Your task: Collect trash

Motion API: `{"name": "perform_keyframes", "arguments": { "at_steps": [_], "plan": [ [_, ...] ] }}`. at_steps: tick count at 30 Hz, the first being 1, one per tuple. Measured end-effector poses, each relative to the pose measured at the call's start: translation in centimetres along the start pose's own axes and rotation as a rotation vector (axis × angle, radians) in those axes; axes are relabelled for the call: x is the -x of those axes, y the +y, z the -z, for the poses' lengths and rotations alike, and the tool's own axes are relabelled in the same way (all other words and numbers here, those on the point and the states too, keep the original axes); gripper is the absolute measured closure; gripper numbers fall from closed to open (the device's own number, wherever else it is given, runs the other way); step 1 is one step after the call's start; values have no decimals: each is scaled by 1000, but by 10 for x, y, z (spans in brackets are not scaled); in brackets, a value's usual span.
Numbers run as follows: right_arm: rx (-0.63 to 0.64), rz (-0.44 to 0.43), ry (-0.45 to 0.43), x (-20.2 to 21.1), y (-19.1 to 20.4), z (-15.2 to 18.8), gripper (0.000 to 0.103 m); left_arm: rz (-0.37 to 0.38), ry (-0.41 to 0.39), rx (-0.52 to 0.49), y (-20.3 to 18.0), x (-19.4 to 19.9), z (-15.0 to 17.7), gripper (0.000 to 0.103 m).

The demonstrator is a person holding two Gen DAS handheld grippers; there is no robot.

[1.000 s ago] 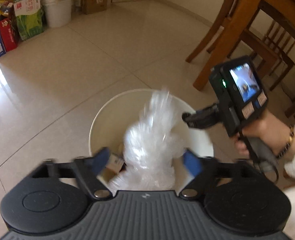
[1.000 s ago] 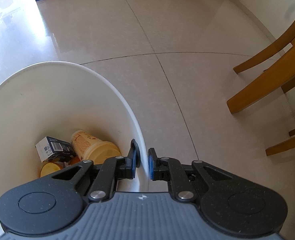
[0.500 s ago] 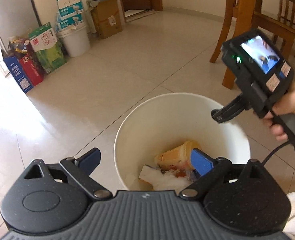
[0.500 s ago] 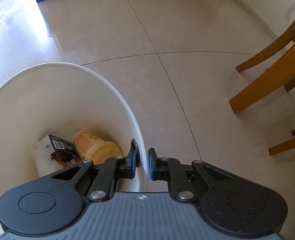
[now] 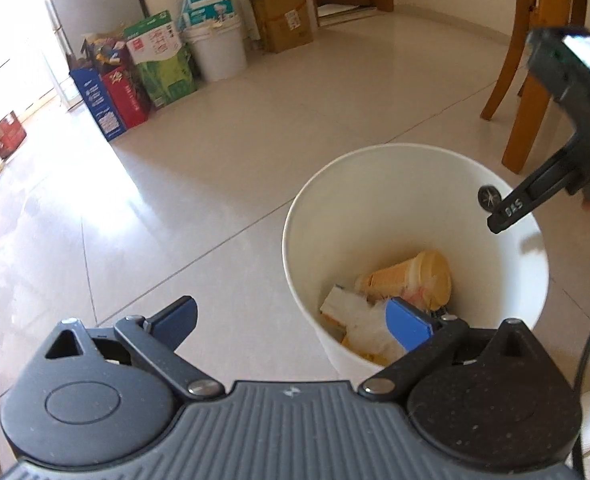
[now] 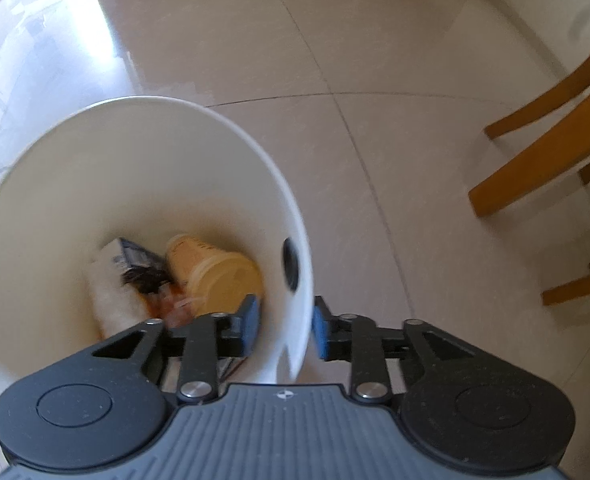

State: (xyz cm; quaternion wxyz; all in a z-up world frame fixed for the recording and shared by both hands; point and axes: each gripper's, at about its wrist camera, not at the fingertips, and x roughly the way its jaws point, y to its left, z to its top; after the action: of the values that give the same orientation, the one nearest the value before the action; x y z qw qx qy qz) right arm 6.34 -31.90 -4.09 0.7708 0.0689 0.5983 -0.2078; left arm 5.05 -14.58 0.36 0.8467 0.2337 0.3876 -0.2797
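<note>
Both grippers flank the white bin (image 5: 375, 184): our left gripper (image 5: 291, 320) has its fingers spread wide and still opening with nothing between them, the bin's mouth lying ahead and to their right. Our right gripper (image 6: 285, 326) straddles the bin's rim, fingers opening off the wall, with the cup (image 6: 215, 270) and wrappers lying left of those fingers.

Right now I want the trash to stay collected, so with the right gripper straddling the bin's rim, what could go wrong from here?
1. The right gripper has the round white plastic bin's wall between its opening jaws, pads apart from it; pulling away sideways could catch the rim and tip the bin.
2. The yellow plastic cup and crumpled white wrapper lie loose inside and would spill.
3. The open left gripper, empty, hangs near the rim and could bump it.
</note>
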Motion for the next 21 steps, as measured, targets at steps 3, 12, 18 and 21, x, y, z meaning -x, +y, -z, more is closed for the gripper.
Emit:
{"name": "perform_keyframes", "arguments": {
  "at_steps": [3, 12, 18, 21],
  "plan": [
    [-21, -44, 4, 11, 4, 5, 33, -2, 35, 35, 0, 2, 0, 3],
    [-33, -43, 49, 52, 21, 30, 10, 37, 166, 207, 12, 12, -2, 3],
    [-120, -22, 27, 90, 22, 53, 0, 22, 202, 251, 11, 27, 0, 3],
    [-156, -26, 28, 102, 22, 65, 0, -30, 224, 232, 7, 32, 0, 3]
  ]
}}
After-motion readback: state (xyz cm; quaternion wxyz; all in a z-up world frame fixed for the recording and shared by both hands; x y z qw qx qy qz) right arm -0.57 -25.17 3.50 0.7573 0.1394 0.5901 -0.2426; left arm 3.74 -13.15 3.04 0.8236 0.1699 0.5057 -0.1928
